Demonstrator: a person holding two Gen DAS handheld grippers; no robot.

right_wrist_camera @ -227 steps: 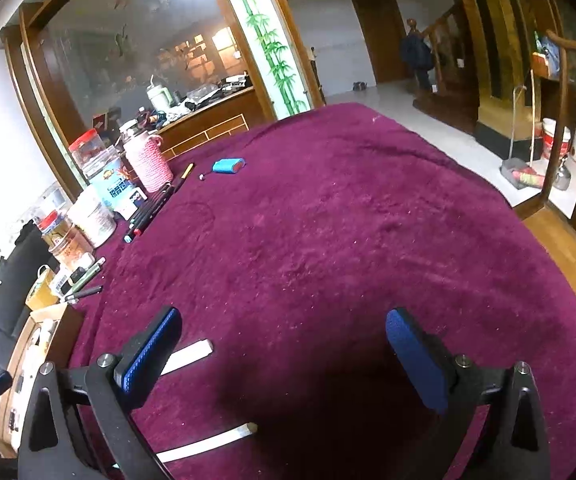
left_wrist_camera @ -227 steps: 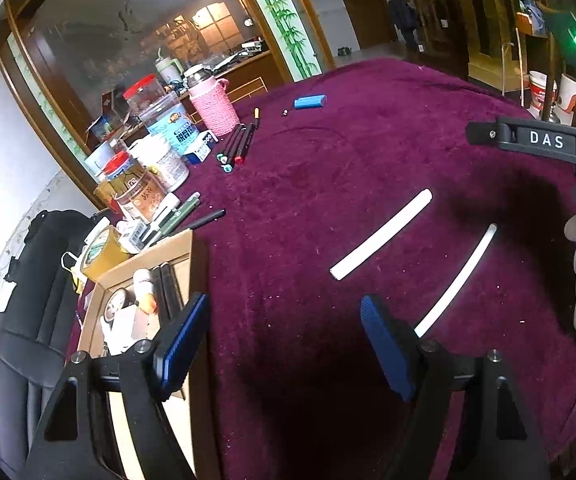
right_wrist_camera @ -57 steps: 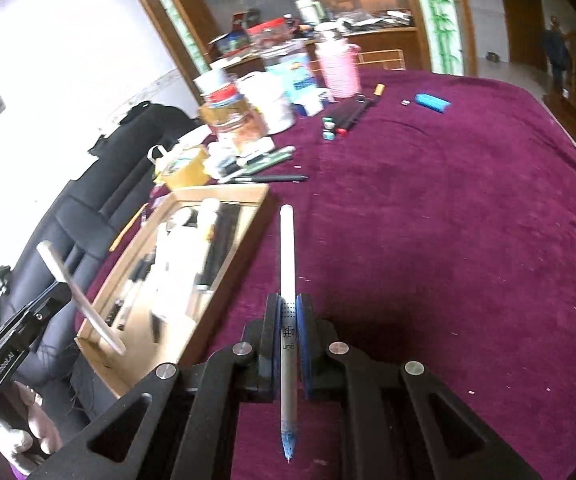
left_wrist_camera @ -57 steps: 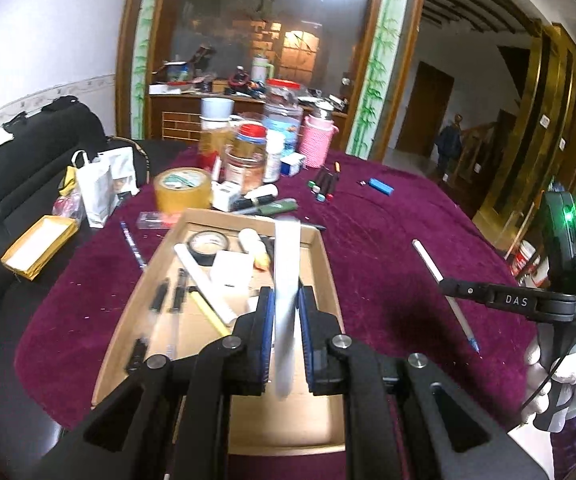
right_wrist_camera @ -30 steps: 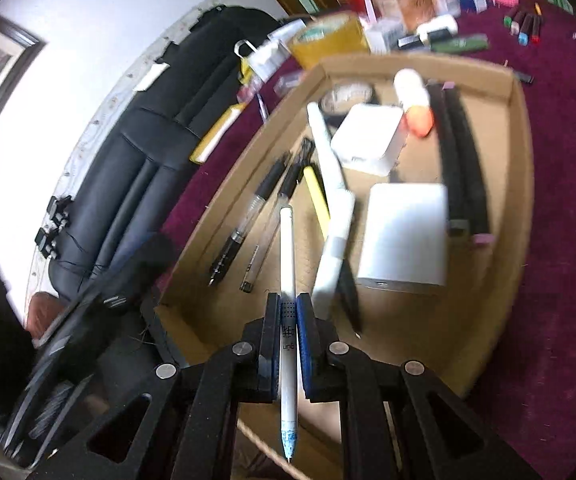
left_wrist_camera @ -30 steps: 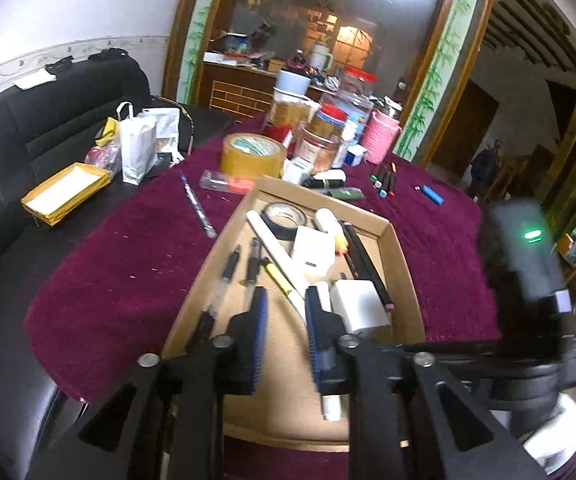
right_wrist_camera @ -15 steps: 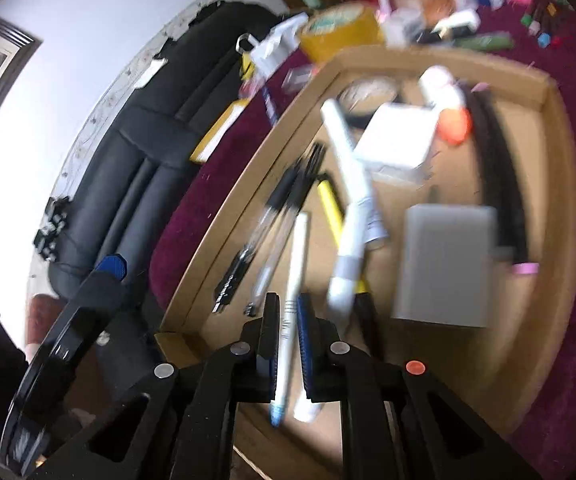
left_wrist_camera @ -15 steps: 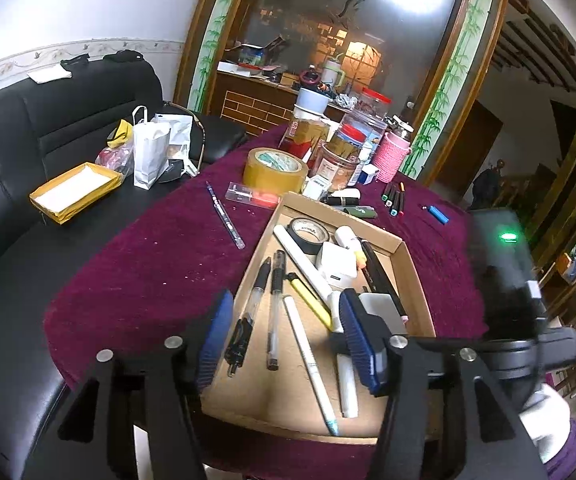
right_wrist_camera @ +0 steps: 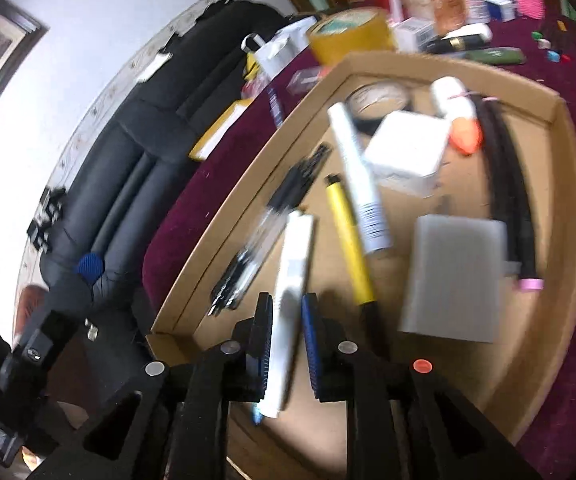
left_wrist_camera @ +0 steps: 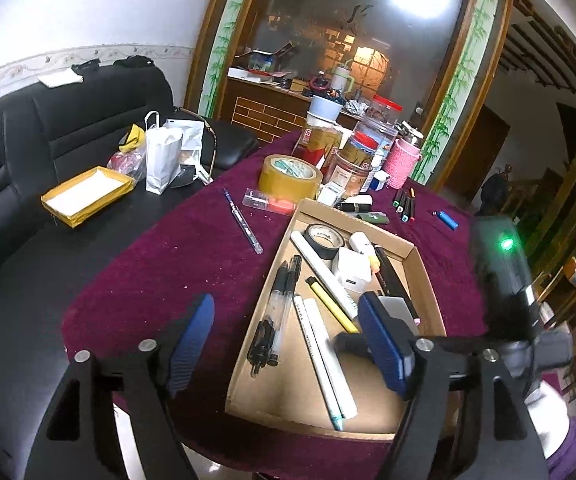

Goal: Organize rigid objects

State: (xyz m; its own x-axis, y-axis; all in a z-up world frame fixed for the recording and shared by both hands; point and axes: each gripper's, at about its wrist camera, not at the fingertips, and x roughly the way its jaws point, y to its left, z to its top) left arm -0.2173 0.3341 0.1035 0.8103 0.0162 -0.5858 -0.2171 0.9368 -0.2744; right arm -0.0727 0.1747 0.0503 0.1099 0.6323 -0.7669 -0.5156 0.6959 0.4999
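Observation:
A cardboard tray (left_wrist_camera: pixel 428 276) on the purple tablecloth holds pens, a tape roll, white boxes and black sticks. The flat white strip (left_wrist_camera: pixel 330 354) and the white pen (left_wrist_camera: pixel 316 356) lie side by side in its near part. My left gripper (left_wrist_camera: pixel 288 344) is open and empty above the tray's near left corner. In the right wrist view my right gripper (right_wrist_camera: pixel 288 344) hovers low over the tray (right_wrist_camera: pixel 568 168). Its jaws stand a little apart, with the white strip and pen (right_wrist_camera: pixel 292 292) lying in the tray below them.
Jars, a tape roll (left_wrist_camera: pixel 290 176), a pink cup (left_wrist_camera: pixel 402 162), markers (left_wrist_camera: pixel 406 202) and a blue lighter (left_wrist_camera: pixel 447 220) stand beyond the tray. A loose pen (left_wrist_camera: pixel 243 226) lies left of it. A black sofa (left_wrist_camera: pixel 27 140) with bags is at the left.
My left gripper let go of the white strip in the tray, opened wide and drew back. My right gripper laid the white pen beside it and its jaws have parted.

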